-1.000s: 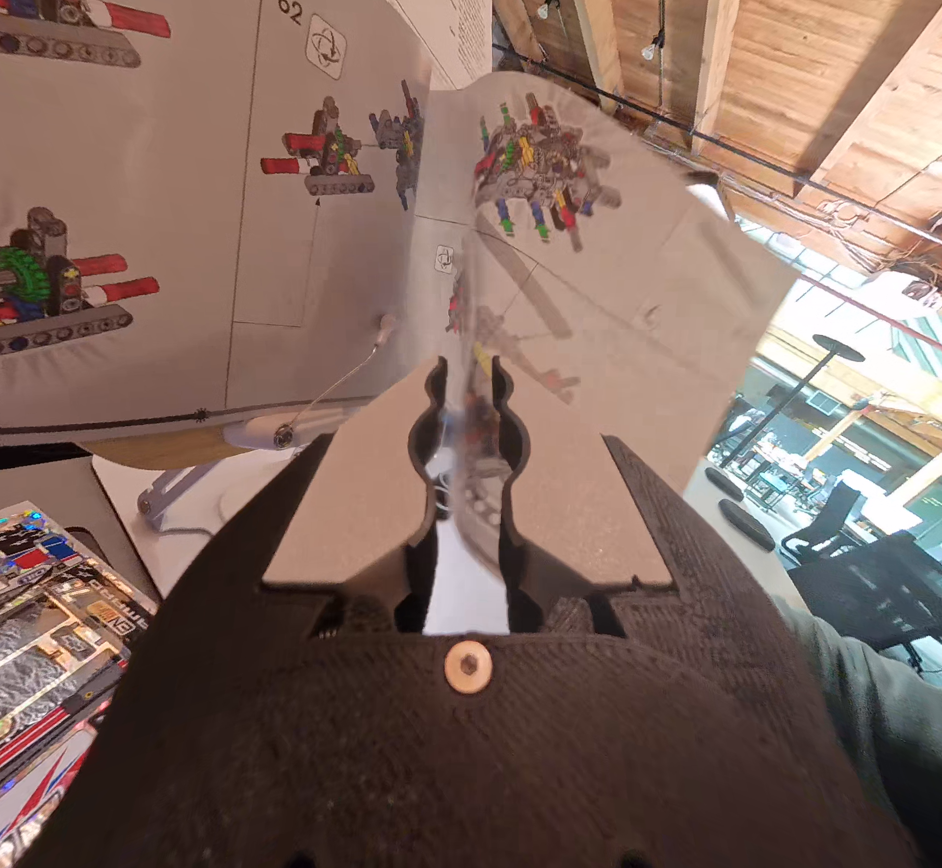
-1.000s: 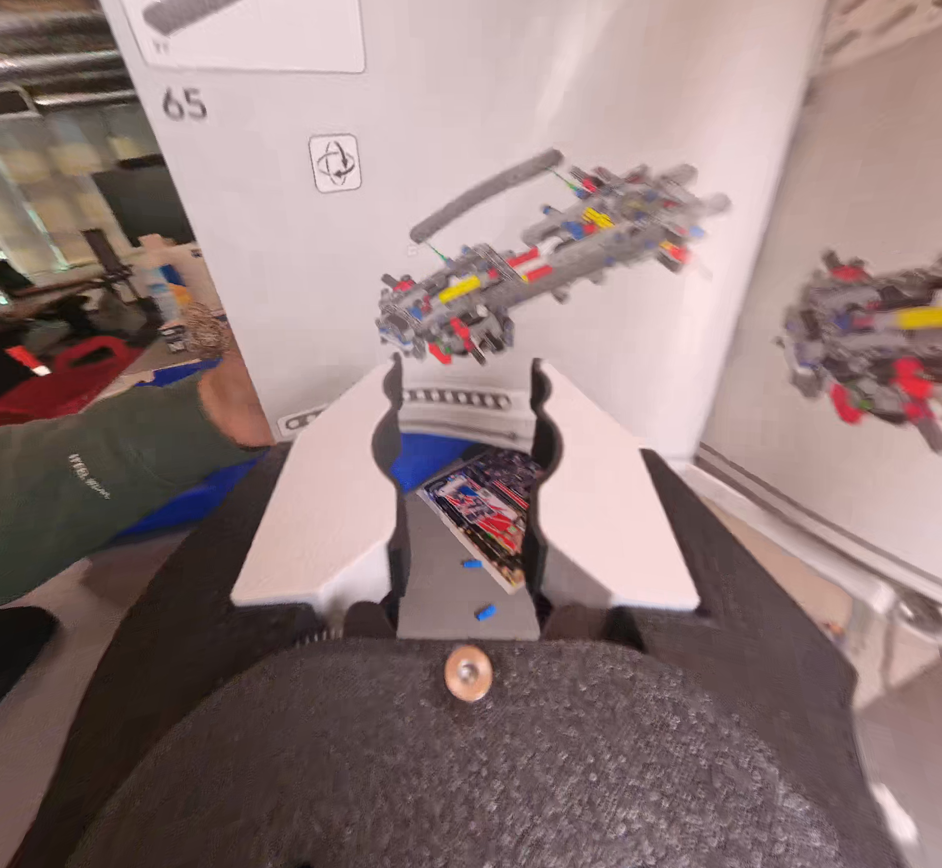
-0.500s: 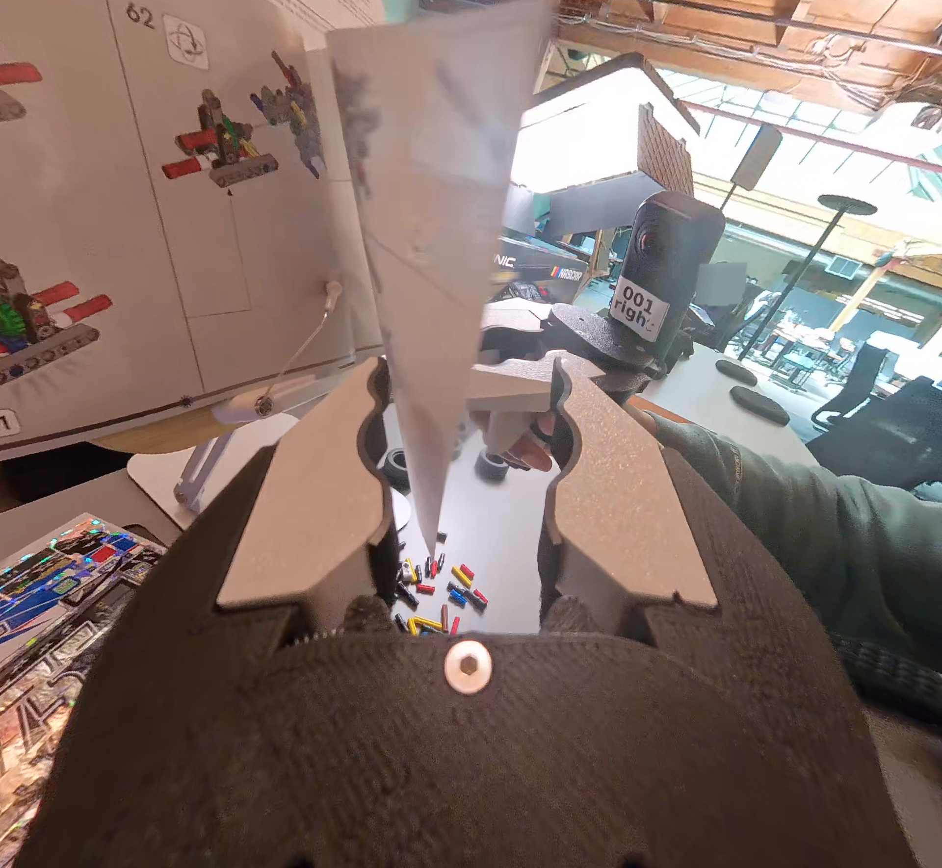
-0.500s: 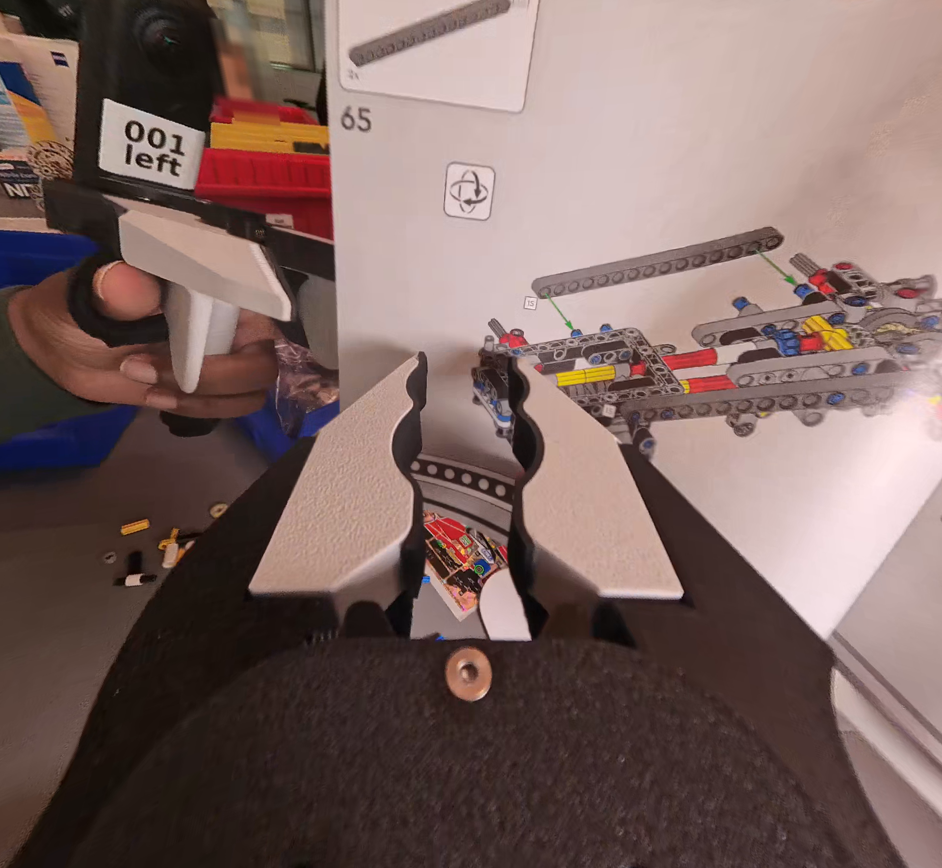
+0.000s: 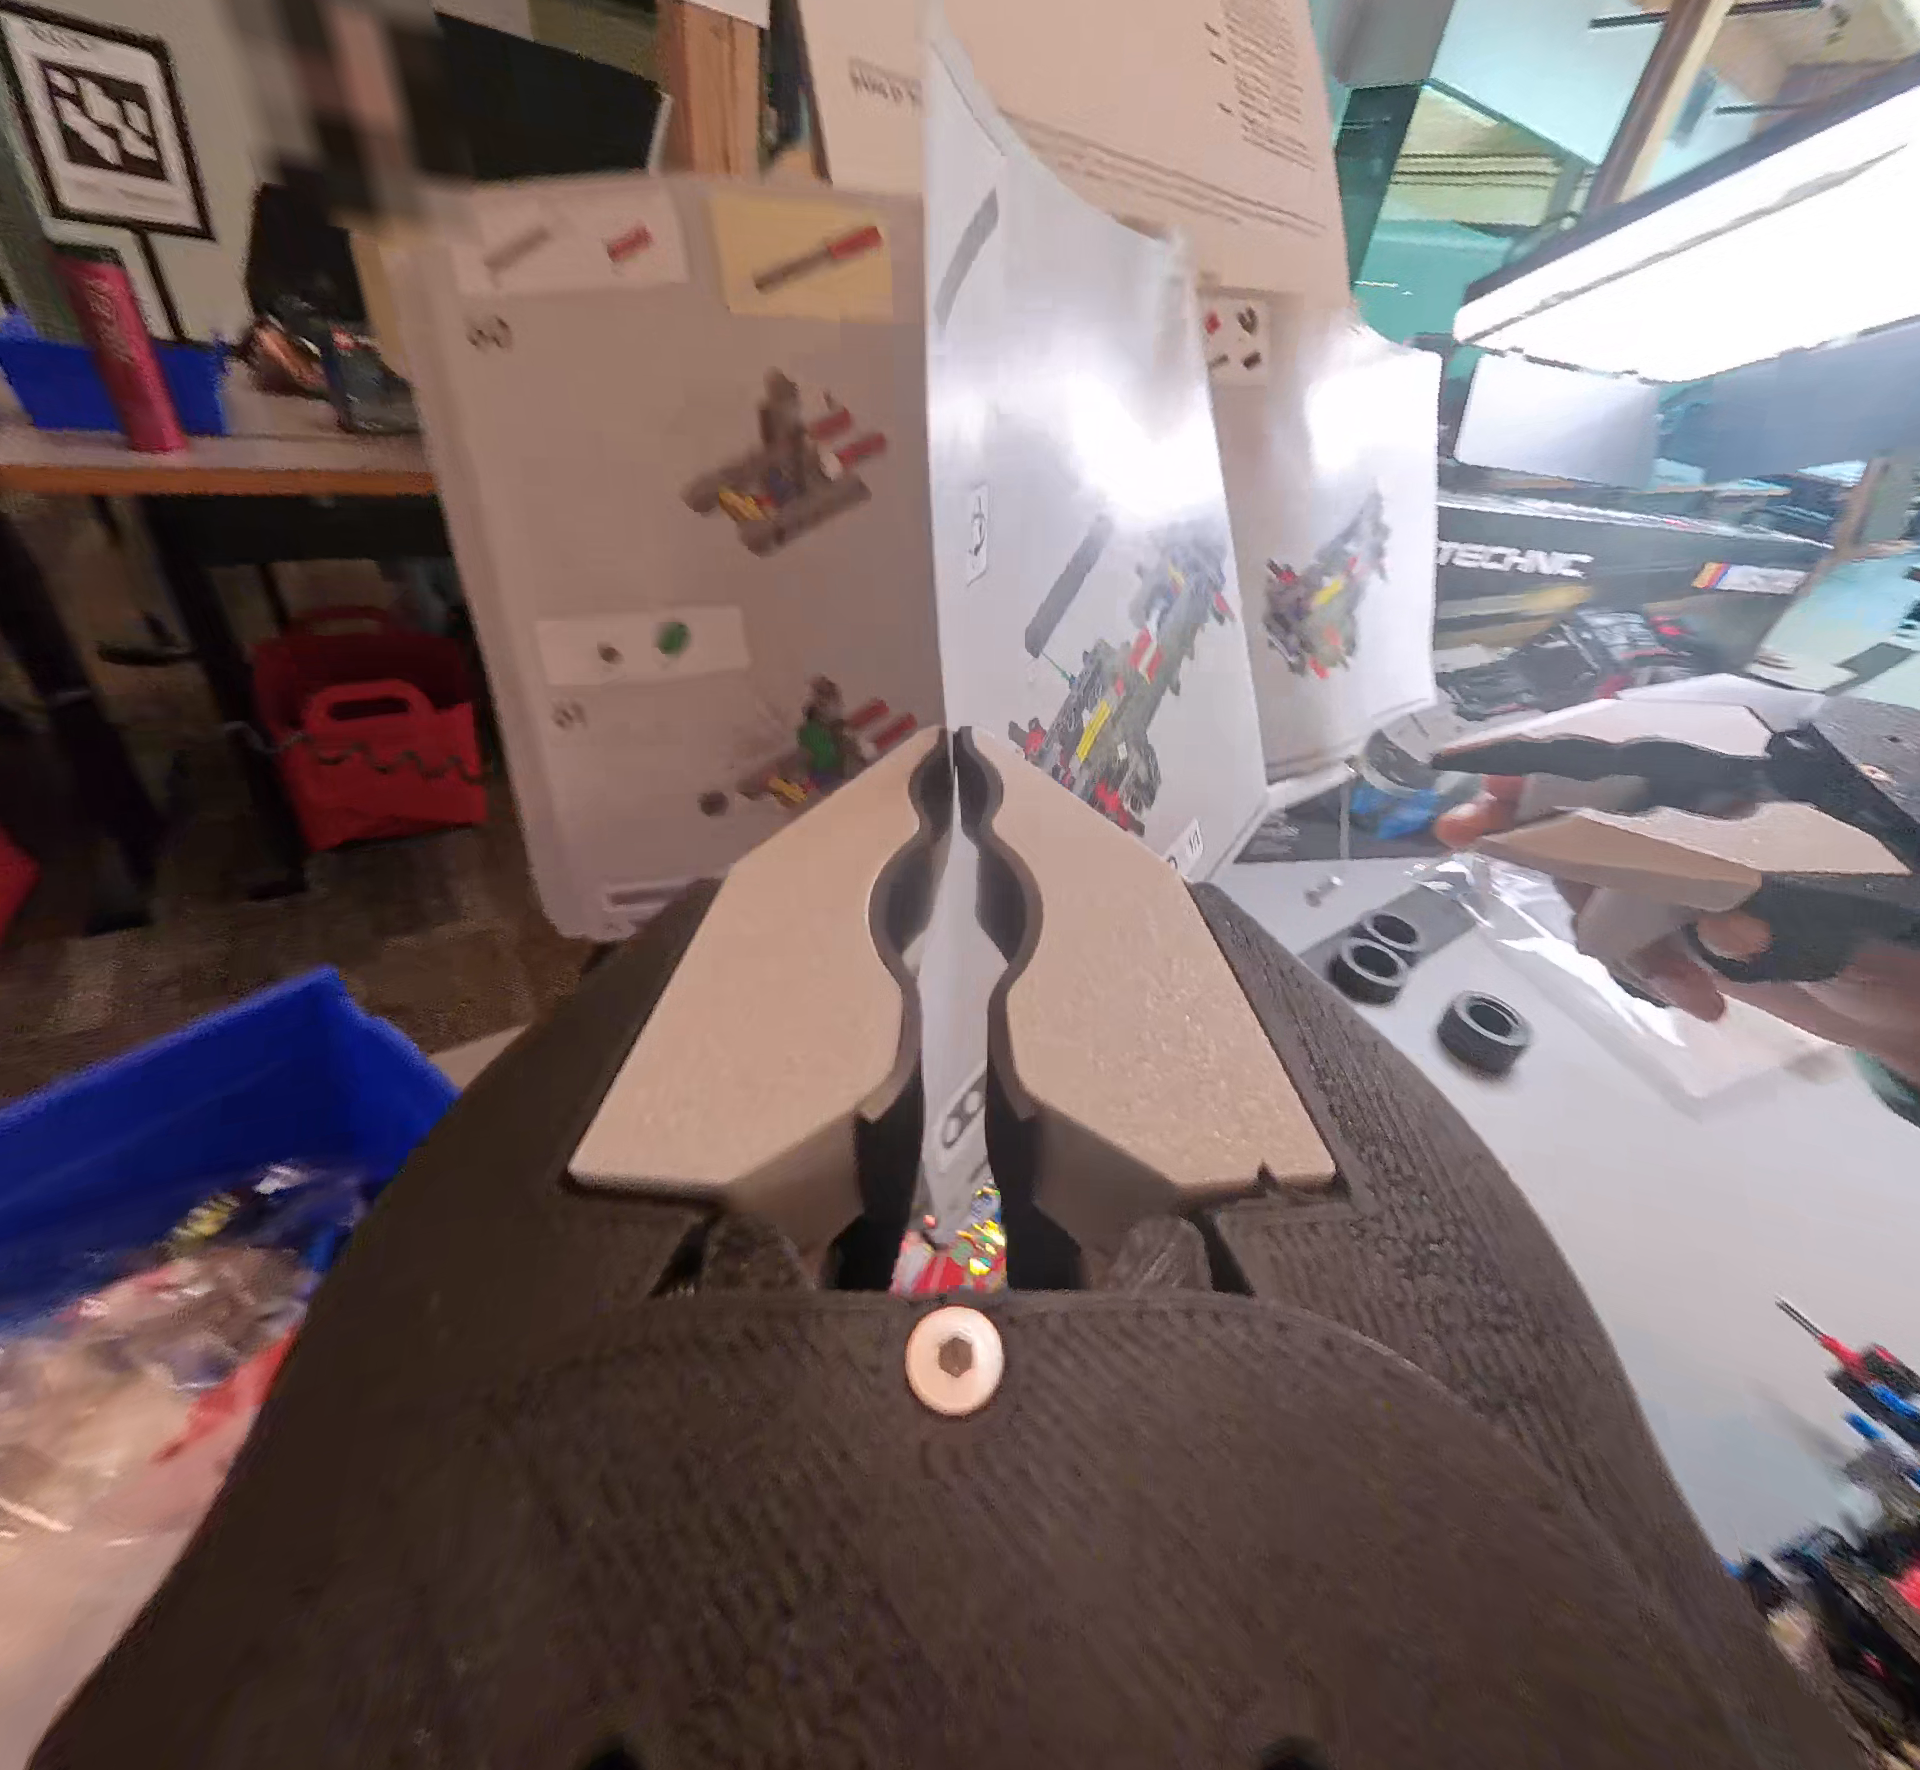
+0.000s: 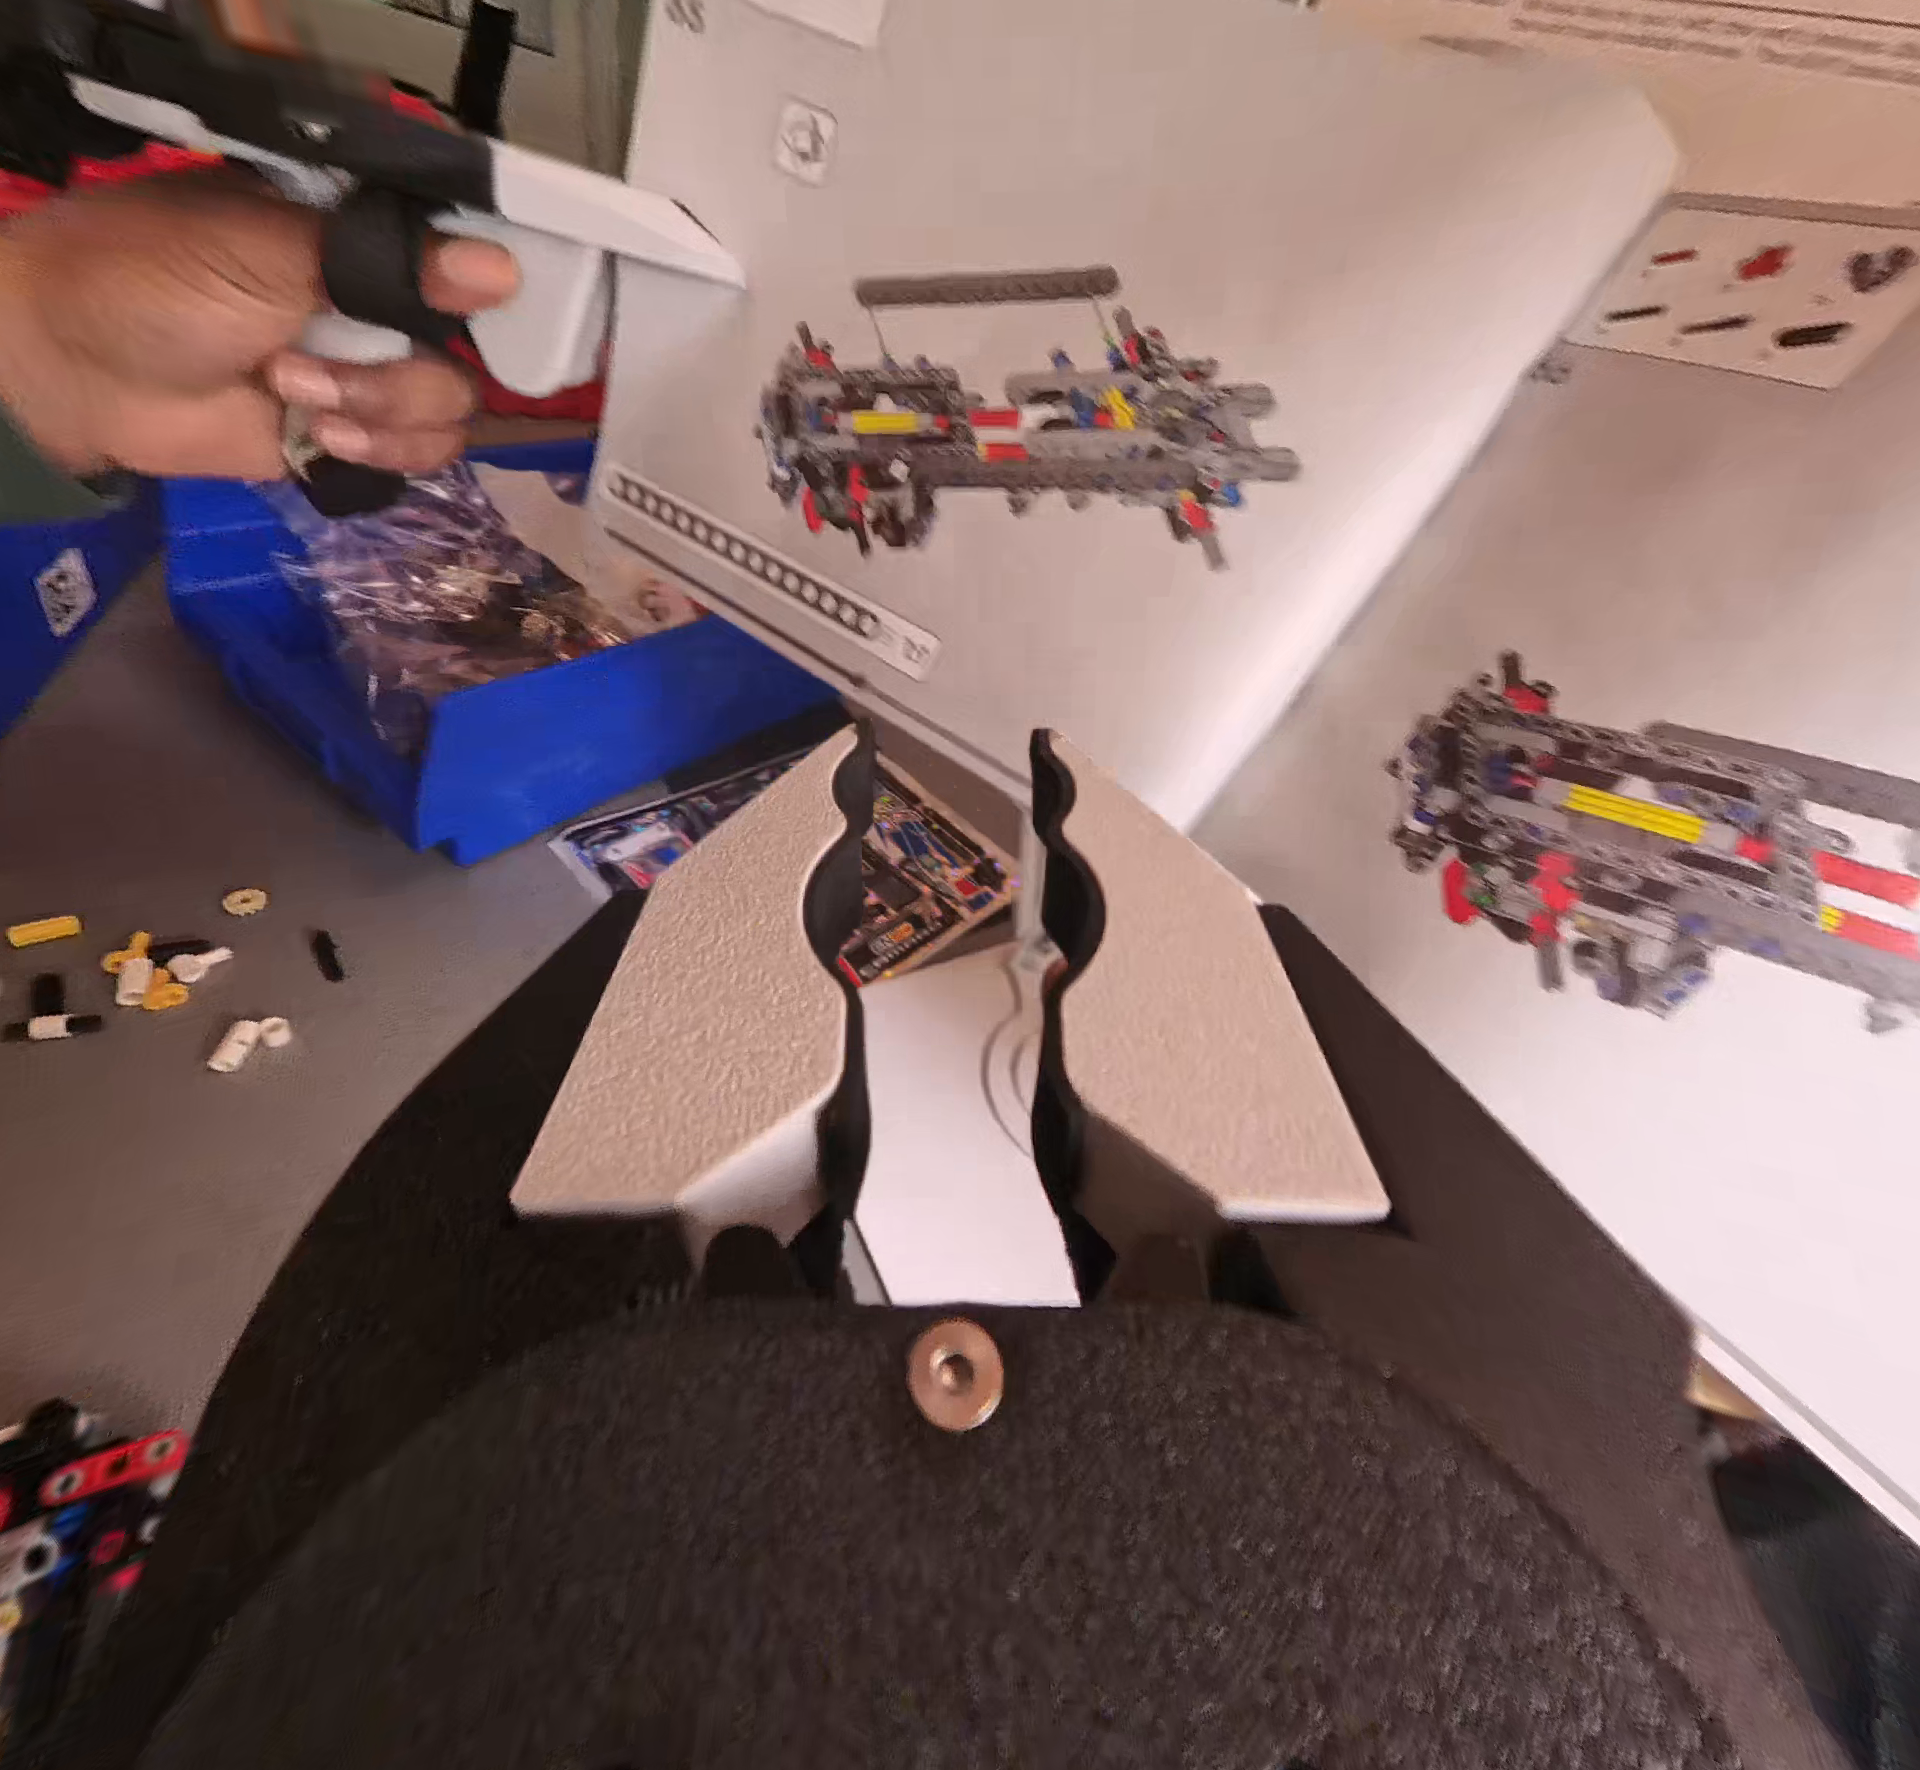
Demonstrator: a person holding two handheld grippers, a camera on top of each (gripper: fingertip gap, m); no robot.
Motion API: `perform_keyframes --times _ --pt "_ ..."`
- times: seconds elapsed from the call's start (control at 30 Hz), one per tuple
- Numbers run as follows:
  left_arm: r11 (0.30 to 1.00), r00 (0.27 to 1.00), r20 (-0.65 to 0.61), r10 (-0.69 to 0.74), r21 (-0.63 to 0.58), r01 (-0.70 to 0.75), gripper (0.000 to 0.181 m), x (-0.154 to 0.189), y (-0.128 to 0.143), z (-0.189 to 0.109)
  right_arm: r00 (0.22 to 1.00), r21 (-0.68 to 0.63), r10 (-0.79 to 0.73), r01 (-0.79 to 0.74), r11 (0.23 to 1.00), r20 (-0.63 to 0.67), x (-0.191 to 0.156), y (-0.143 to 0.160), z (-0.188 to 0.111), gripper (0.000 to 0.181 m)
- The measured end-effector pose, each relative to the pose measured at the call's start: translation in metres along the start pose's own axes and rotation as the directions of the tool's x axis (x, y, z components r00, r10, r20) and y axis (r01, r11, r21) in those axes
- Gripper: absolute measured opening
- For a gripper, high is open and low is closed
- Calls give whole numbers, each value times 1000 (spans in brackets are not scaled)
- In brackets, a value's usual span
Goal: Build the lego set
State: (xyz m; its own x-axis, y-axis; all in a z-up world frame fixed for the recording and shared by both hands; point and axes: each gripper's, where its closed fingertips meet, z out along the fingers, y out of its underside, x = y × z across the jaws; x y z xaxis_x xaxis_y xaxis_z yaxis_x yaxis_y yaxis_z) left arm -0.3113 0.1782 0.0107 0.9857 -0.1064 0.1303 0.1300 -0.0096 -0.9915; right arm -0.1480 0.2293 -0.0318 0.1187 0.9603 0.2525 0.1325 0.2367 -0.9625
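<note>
The instruction booklet (image 5: 665, 577) stands open on a stand. My left gripper (image 5: 954, 744) is shut on the lower edge of one loose page (image 5: 1081, 473), which rises upright and slightly curled from between its fingers. The same page (image 6: 1091, 214) shows in the right wrist view, with the left gripper (image 6: 623, 234) at its left edge, held by a hand. My right gripper (image 6: 945, 754) is open and empty, just in front of the booklet's foot; it also shows in the left wrist view (image 5: 1460, 806). Small loose lego pieces (image 6: 156, 972) lie on the grey table.
A blue bin (image 6: 540, 744) with plastic bags stands left of the booklet. A shiny sticker sheet (image 6: 914, 879) lies by the stand. Black tyres (image 5: 1484, 1029) sit on a white surface. A partial build (image 6: 73, 1512) is at the near left edge. A red basket (image 5: 364, 754) is on the floor. About 20 centimetres separates my left fingertips from my right.
My left gripper opened around the page half a second ago and has now shut on its lower edge. The page has swung over. The right gripper has pulled back and lower.
</note>
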Motion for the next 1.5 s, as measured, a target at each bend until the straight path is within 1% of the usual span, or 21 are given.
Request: perform_keyframes --times 0.1,0.23,0.37,0.47,0.53,0.57,0.6,0.67,0.7,0.77,0.83,0.9,1.0,1.1,1.13,1.2,1.27,1.33,1.37,1.43,1.5 --pt "999 998 15 54 9 -54 0 -9 -33 4 991 -72 -82 74 995 -110 33 7 -6 28" --pt "994 990 -90 108 -9 -110 0 25 -60 12 960 -162 -208 179 970 -185 49 2 -2 45" --pt "998 969 -236 67 9 -67 0 87 -75 12 900 -142 -373 348 927 -225 16 -21 1 66" --pt "1000 941 -337 26 1 -27 0 134 -77 17 763 -112 -539 538 835 -357 -15 -51 -2 79" --pt "1000 916 -401 5 -14 -12 0 165 -77 22 674 -120 -592 610 783 -441 -28 -67 -4 84" --pt "1000 898 -441 -5 -23 -6 0 181 -76 23 651 -119 -588 616 779 -480 -30 -74 -6 80" --pt "1000 875 -484 -8 -24 -5 0 197 -77 23 645 -106 -563 604 790 -517 -28 -81 -10 68" --pt "999 838 -545 36 39 -18 16 217 -88 15 639 -66 -490 568 820 -593 -15 -91 -26 28" --pt "995 833 -547 76 98 -27 23 218 -95 10 635 -42 -464 562 826 -618 -8 -94 -36 10" --pt "984 859 -503 98 181 -7 27 196 -104 6 664 -13 -402 509 861 -631 7 -89 -53 0" --pt "989 920 -380 96 143 -45 30 155 -82 22 757 44 -313 411 911 -574 15 -76 -59 0" --pt "981 956 -229 183 -29 -194 32 118 -25 51 848 123 -230 324 938 -477 13 -68 -60 0" --pt "875 907 -103 409 -237 -422 36 86 48 83 921 186 -119 199 962 -370 10 -63 -56 0" --pt "826 876 -79 475 -303 -475 31 78 79 108 942 206 -59 132 970 -330 7 -66 -49 0" --pt "815 872 -65 485 -327 -478 25 72 86 113 945 203 -53 124 971 -323 5 -66 -47 0" --pt "812 861 -11 508 -327 -483 2 59 88 116 950 191 -61 123 974 -305 0 -67 -41 0" --pt "899 920 72 384 -257 -355 0 45 79 110 956 177 -66 120 977 -284 -5 -65 -34 0" --pt "981 987 117 113 -168 -92 0 26 76 98 964 162 -72 117 980 -258 -12 -63 -23 0" --pt "991 992 112 -52 -120 66 1 18 79 93 966 151 -80 120 981 -248 -15 -61 -17 0" --pt "934 933 70 -352 -41 355 2 12 87 84 970 132 -95 127 983 -223 -24 -57 -1 0" --pt "837 836 45 -547 -10 547 4 11 96 76 975 103 -108 130 986 -196 -34 -51 17 0"
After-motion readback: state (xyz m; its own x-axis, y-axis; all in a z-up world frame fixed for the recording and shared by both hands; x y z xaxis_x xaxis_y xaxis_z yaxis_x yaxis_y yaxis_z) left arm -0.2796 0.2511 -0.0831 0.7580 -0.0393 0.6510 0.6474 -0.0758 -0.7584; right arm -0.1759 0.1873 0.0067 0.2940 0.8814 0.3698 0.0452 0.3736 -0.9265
